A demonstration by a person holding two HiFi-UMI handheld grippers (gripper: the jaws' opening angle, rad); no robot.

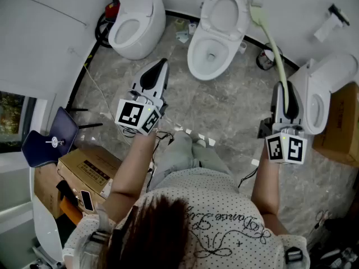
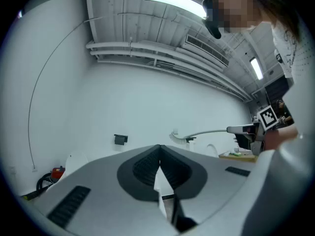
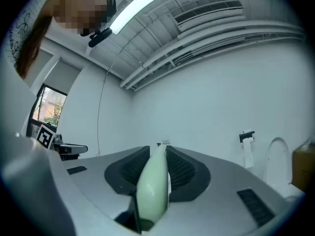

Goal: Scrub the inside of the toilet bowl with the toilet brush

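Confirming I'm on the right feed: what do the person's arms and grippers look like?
The left gripper and right gripper are grey-white shells with black ribbed pads; each carries a white cube of black square markers and trails a thin black cable. Short sleeves of a white dotted top.

I count three white ceramic toilets on the grey stone floor (image 1: 224,108): the left toilet (image 1: 134,24), the middle toilet (image 1: 216,35) and the right toilet (image 1: 328,86). There is one pale green toilet brush (image 1: 272,45), and two brown cardboard boxes, the left box (image 1: 90,170) and the right box (image 1: 343,122).
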